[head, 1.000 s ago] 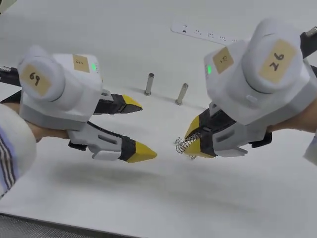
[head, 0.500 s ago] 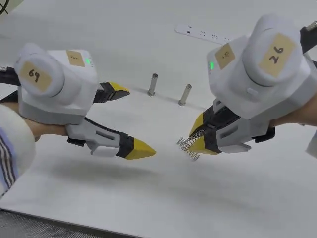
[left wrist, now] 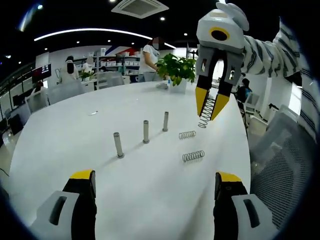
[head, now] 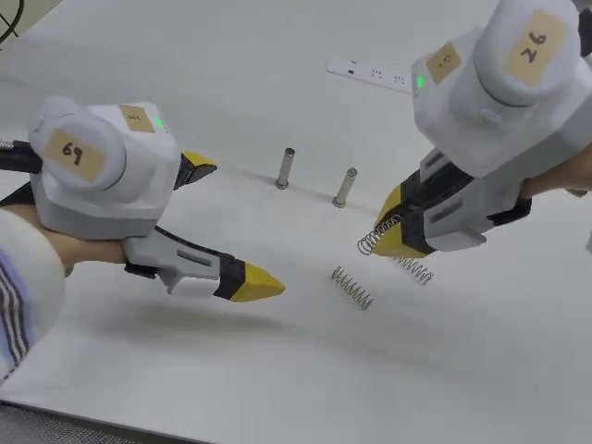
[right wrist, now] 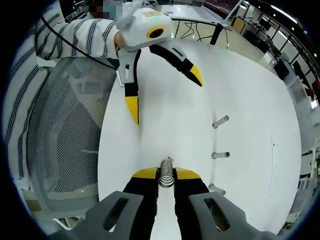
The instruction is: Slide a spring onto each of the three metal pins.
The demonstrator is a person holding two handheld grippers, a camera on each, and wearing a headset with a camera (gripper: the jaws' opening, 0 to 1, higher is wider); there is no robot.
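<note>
left tongs (head: 239, 224): label 69 (head: 71, 153); right tongs (head: 387, 229): label 26 (head: 534, 46)

Bright overhead light, soft shadows, sharp focus; fisheye edges curve.

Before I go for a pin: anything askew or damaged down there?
Nothing stands out. All three pins stand upright and bare, two springs lie loose beside them, and the right gripper holds a third spring.
</note>
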